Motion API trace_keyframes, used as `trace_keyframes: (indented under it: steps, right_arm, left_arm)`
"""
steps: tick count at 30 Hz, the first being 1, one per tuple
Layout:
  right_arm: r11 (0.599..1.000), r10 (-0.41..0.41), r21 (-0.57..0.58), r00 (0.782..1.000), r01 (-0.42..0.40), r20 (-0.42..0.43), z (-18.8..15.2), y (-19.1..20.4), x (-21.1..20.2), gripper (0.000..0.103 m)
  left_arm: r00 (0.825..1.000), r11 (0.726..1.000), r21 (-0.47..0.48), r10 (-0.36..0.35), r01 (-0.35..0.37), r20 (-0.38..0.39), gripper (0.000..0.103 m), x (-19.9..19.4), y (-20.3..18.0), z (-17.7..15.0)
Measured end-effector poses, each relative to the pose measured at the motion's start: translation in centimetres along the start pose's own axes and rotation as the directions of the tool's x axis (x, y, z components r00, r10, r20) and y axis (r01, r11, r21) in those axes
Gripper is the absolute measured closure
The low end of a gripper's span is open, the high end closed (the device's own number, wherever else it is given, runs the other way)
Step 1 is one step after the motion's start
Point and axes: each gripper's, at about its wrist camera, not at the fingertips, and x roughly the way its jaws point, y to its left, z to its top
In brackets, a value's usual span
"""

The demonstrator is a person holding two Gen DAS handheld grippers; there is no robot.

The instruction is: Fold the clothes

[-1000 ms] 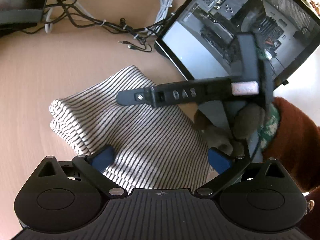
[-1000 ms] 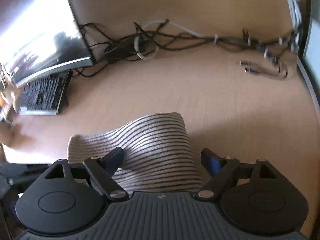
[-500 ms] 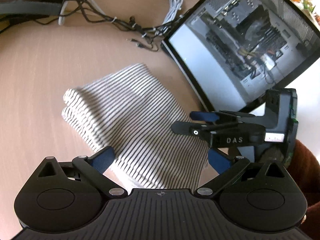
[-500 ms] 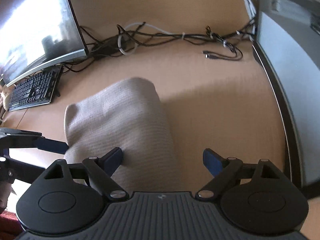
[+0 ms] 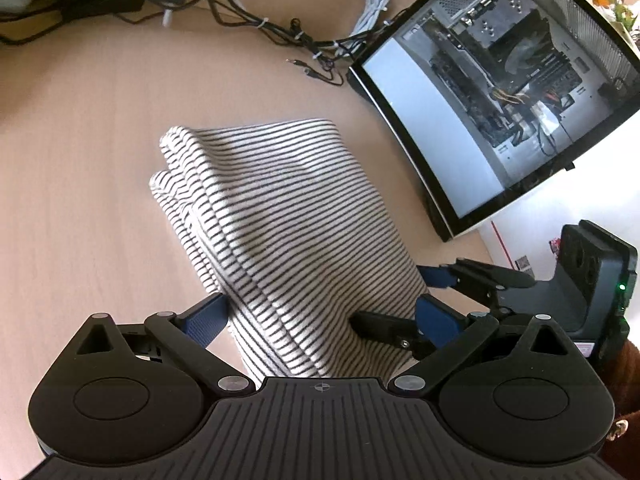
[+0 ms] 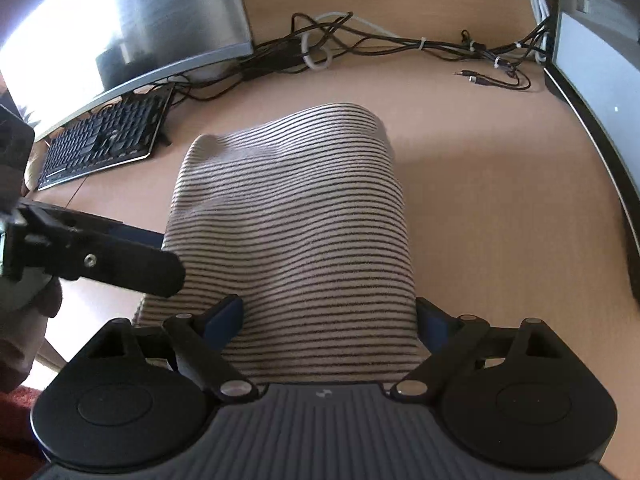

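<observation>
A folded white garment with thin black stripes (image 5: 288, 216) lies on the light wooden desk (image 5: 80, 160). My left gripper (image 5: 320, 316) is open, its blue pads on either side of the garment's near end. In the right wrist view the same garment (image 6: 296, 216) runs away from the camera, and my right gripper (image 6: 332, 316) is open around its near end too. The right gripper (image 5: 404, 308) shows in the left wrist view at the garment's right edge. The left gripper (image 6: 160, 252) shows at the left in the right wrist view.
An open computer case (image 5: 500, 92) with a glass side stands at the right. A tangle of cables (image 5: 296, 36) lies along the back of the desk. A curved monitor (image 6: 120, 28) and a black keyboard (image 6: 104, 136) are at the left.
Both grippers have moved in to the garment's near end and now straddle it. The right gripper has dropped from above the cloth to its right edge.
</observation>
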Motion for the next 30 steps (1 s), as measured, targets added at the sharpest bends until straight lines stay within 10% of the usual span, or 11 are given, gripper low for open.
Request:
trace_keyframes:
  steps: [6,11,24,30]
  right_arm:
    - [0.996,-0.073,0.052,0.997,0.073,0.013,-0.7,0.5,-1.8,0.012]
    - [0.979,-0.185,0.094,0.983,0.184,0.008,-1.0,0.6,-2.6,0.012]
    - [0.974,-0.221,-0.046,0.975,0.220,0.000,-0.1,2.1,-2.3,0.011]
    - [0.994,-0.108,-0.030,0.994,0.109,0.036,1.3,-0.3,-3.0,0.011]
  left_arm:
    - [0.998,0.998,-0.001,-0.058,0.058,-0.034,0.019,-1.0,1.2,-2.0]
    - [0.960,0.960,-0.022,-0.279,0.280,0.035,0.045,-2.4,1.0,-2.3]
    - [1.000,0.999,0.031,-0.015,0.015,-0.011,0.040,-2.0,2.6,-4.3]
    - [0.993,0.995,-0.082,-0.043,0.052,0.108,0.026,-4.5,2.9,-3.7]
